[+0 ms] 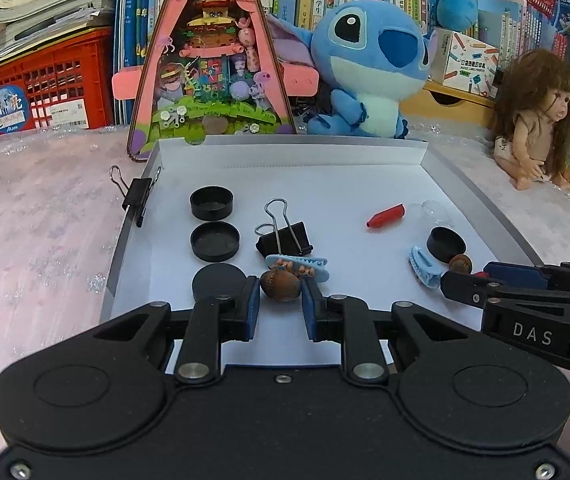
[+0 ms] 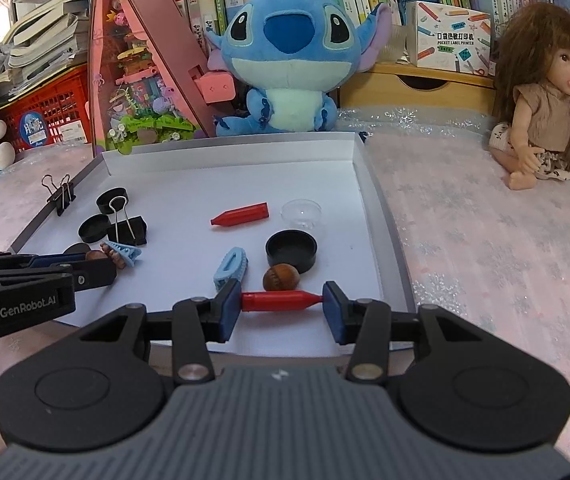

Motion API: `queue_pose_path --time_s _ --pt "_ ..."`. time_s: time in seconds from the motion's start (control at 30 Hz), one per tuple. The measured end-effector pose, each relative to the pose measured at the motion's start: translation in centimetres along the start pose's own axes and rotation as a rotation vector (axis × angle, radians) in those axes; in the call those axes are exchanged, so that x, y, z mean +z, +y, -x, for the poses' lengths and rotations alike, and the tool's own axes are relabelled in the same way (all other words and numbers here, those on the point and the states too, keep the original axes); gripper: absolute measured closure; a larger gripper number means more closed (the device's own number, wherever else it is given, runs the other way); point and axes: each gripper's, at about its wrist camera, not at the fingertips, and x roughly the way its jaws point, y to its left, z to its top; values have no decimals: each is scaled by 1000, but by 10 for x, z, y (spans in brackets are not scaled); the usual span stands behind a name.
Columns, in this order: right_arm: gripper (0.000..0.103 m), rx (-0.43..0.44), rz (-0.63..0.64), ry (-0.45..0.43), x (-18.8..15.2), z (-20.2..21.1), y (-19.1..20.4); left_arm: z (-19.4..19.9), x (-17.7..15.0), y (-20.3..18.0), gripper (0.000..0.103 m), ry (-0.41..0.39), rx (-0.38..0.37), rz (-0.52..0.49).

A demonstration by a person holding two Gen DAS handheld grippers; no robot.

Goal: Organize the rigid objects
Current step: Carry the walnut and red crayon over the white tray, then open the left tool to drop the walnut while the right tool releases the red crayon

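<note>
A white tray [image 1: 325,160] holds small objects. My left gripper [image 1: 281,298] is shut on a brown walnut [image 1: 280,285], just in front of a blue hair clip [image 1: 299,266] and a black binder clip [image 1: 285,238]. Three black caps [image 1: 211,202] line up to its left. My right gripper [image 2: 281,302] is shut on a red crayon-shaped piece [image 2: 281,301], held lengthwise between the pads. Behind it lie a second walnut [image 2: 281,277], a blue hair clip [image 2: 232,268], a black cap [image 2: 291,250], another red piece [image 2: 241,215] and a clear dome [image 2: 301,213].
A binder clip [image 1: 137,196] is clamped on the tray's left rim. Behind the tray stand a pink triangular toy house [image 1: 213,60], a blue plush [image 1: 369,68] and bookshelves. A doll [image 2: 545,112] sits on the right of the pink tablecloth. A red crate [image 1: 45,88] is far left.
</note>
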Motion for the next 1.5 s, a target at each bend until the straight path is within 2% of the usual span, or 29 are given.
queue_pose_path --time_s 0.53,0.63,0.73,1.17,1.5 --pt "51 -18 22 -16 -3 -2 4 -1 1 0 81 -16 20 4" --pt "50 -15 20 -19 -3 -1 3 -1 0 0 74 -17 26 5" --pt "41 -12 20 -25 -3 1 3 0 0 0 69 -20 34 7" --pt "36 -15 29 -50 -3 10 6 15 2 -1 50 -50 52 -5" --pt "29 -25 54 -93 0 25 11 30 2 -2 40 -72 67 -15"
